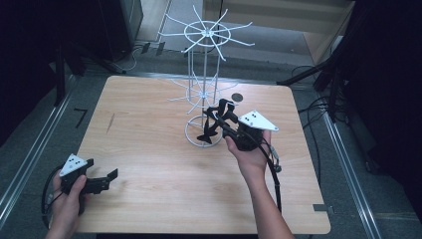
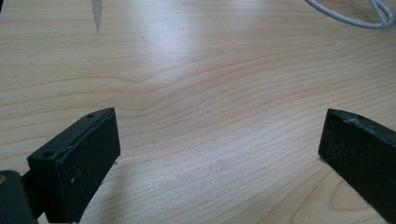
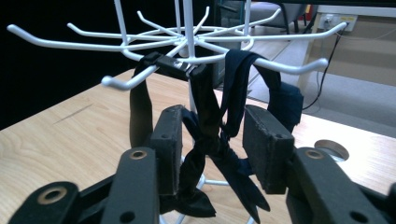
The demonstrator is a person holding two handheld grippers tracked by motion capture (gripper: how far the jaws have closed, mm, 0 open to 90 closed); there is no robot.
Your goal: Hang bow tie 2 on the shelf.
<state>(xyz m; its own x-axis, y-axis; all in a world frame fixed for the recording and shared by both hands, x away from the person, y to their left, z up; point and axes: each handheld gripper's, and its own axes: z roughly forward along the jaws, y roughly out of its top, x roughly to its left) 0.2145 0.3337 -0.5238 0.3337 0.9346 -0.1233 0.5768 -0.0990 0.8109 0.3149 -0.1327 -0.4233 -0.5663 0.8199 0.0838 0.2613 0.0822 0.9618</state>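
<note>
Two grippers are in my hands at a pale wooden table. In the high view my right gripper sits just right of centre, pushed up against a white wire rack whose round base ring stands mid-table and whose two tiers of radiating hooks rise toward the top of the frame. A dark fabric strap hangs from the lower tier, draped down to the base ring.

In the right gripper view, the right gripper has its two black pads standing partly apart on either side of the strap, which fills the middle of the frame. The strap loops over white hooks in the upper half, knots at centre, and its loose ends trail down toward the bottom edge. I see a little daylight between each pad and the cloth, so I read the pads as bracketing the knot and not pressing on it. A buckle-like black piece sits on a hook at upper centre.

My left gripper lies low at the lower left of the high view, well apart from the rack. In the left gripper view the left gripper shows its jaws spread wide over bare wood grain, with the rack's base ring at the upper right corner.
</note>
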